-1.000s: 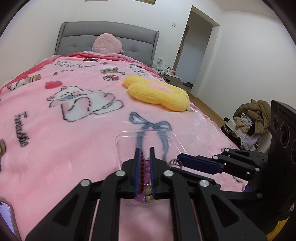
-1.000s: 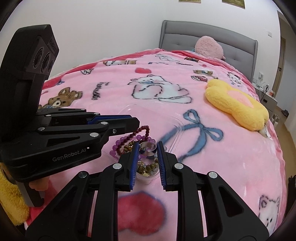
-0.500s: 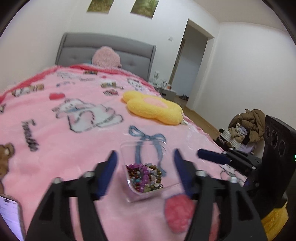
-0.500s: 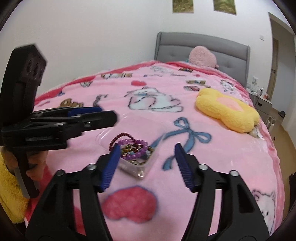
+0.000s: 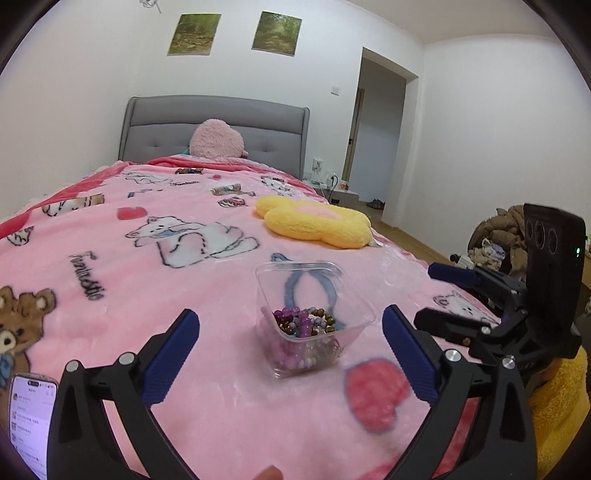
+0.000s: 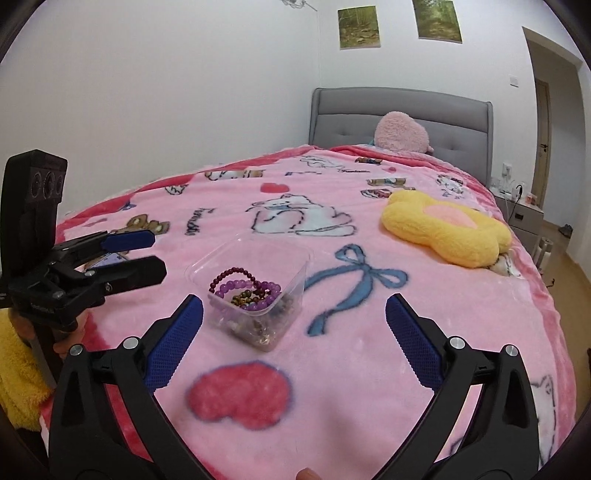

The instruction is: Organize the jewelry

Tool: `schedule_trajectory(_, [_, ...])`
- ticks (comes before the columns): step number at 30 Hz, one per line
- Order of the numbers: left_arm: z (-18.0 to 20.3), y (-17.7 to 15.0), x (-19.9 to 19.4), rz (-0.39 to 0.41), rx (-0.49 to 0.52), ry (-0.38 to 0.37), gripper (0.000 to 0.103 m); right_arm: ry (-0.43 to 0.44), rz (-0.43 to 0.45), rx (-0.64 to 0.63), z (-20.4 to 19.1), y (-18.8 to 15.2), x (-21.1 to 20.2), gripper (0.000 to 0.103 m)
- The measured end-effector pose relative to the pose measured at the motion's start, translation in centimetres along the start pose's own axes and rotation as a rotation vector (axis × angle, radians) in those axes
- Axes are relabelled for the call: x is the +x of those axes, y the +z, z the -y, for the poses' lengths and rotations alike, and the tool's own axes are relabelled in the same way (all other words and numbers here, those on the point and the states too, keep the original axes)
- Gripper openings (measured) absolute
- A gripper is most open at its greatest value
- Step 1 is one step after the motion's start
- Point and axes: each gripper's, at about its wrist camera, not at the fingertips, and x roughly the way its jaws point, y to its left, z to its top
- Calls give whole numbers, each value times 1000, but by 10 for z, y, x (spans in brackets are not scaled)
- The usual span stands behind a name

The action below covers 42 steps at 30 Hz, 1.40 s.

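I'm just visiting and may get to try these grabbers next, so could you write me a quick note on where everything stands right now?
Left gripper: open, empty, held back from the box.
Right gripper: open, empty, also clear of it.
Clear plastic box stands upright on the pink blanket, between both grippers.
Beaded bracelets, purple, dark red and brown, lie piled inside the box.
Done: no jewelry shows loose on the blanket.
Left: probably nothing but a check; the box has no lid on, and no lid is in view.

A home bedroom: a bed (image 5: 110, 295) with grey padded headboard (image 5: 218, 129), pink cartoon blanket (image 6: 369, 332), plush cushions (image 5: 317, 221) and framed pictures (image 5: 194, 35).
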Motion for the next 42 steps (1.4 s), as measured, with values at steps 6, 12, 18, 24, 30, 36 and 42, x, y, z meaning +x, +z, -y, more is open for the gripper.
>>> schedule_trajectory(6, [8,-7,6,-26,43,23,98,-13,-2,-15,0,-8,2,95])
schedule_trajectory(12, [18,-13,7,-31,95,44,98,-10,48,-11,1,-9,-8,95])
schedule_trajectory(18, [21,-15,6,-12,111,74,98,-18,61,-27,-3,-10,-10,95])
schedule_trajectory(24, [22,-16,3,-2,107,80,98,-17,57,-24,-2,-10,-8,95])
schedule_trajectory(30, [21,-16,3,0,113,80,98,-17,60,-16,-1,-11,-8,95])
schedule_trajectory(36, [20,-16,3,-2,100,74,98,-17,62,-16,-2,-11,-8,95])
schedule_trajectory(42, [20,-16,3,-1,103,73,98,-15,63,-16,-2,-11,-8,95])
